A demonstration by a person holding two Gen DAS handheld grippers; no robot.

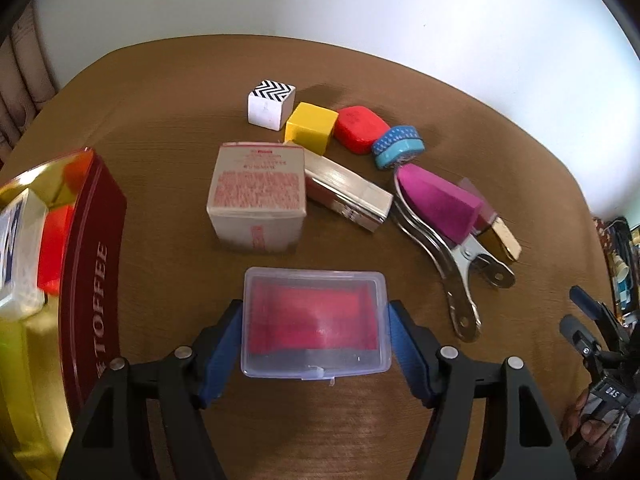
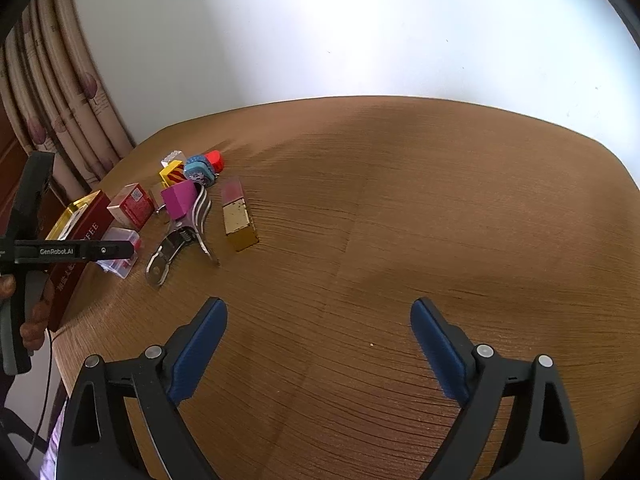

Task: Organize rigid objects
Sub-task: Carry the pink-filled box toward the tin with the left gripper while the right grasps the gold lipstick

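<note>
table (image 2: 400, 220) first: your tin (image 1: 92, 264) sits far left w/ items inside. clear box (image 1: 316, 326) lies btwn your left claw (image 1: 316, 344) pads, both seem to touch its sides, can't tell if gripped. right claw (image 2: 318, 352) wide open, empty, over bare wood.

left gripper (image 1: 315, 340): black frame carrying blue pads, showing silver screws | right gripper (image 2: 319, 350): matching black frame, blue pads, silver screws

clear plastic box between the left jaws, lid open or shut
Shut: the clear plastic box has its lid seated flush, with something red visible through it.
</note>
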